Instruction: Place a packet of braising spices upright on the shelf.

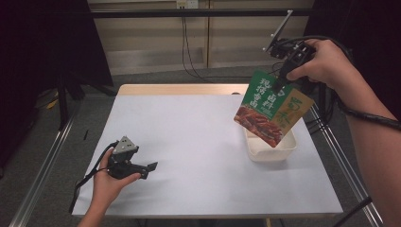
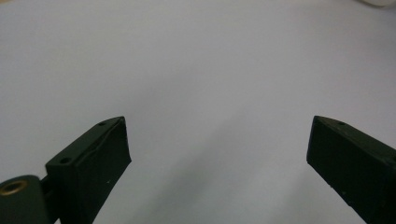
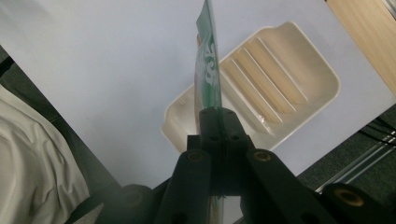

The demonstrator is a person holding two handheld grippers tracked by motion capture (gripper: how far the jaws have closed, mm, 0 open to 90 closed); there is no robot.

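right gripper clamped the top edge of a snack pouch, which hung tilted above a cream tray at the table's right side. left gripper rested on the table, jaws wide apart, empty.

Snack packet hides far part of tray in high view. In right gripper view, packet seen edge-on, print unreadable. Left gripper jaws cut off by bottom edge.

The premises appeared to be a test lab: a white-topped bench stood on grey carpet, flanked by black curtains and trailing wall cables.
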